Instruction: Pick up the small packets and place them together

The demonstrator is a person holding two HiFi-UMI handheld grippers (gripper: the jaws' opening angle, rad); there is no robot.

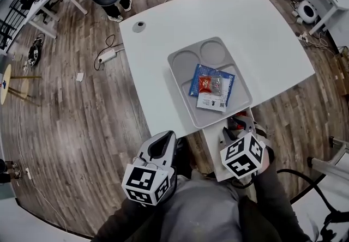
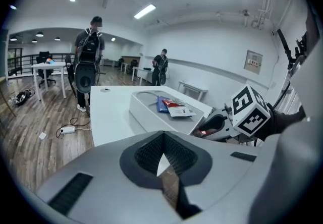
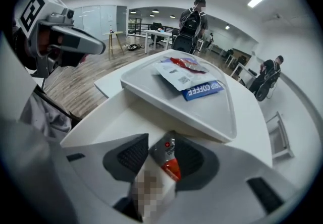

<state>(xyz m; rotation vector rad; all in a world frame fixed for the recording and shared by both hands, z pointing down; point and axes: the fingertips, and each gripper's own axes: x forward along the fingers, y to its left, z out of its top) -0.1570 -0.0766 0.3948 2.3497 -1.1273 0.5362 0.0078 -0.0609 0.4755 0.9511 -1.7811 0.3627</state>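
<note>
Red-and-silver packet (image 3: 168, 157) is pinched between the pads of the right gripper (image 3: 162, 153), standing up out of the jaws. This gripper hangs over the near edge of the white table (image 1: 245, 23), just short of the grey tray (image 1: 185, 66). Beside it, off the table's near-left edge, the left gripper (image 2: 162, 155) has its jaws pressed together on nothing. In the tray's big compartment three more lie overlapped: a blue packet (image 1: 197, 79) underneath, a red packet (image 1: 205, 84) on it, and a white packet (image 1: 212, 103) over the blue one's near end.
</note>
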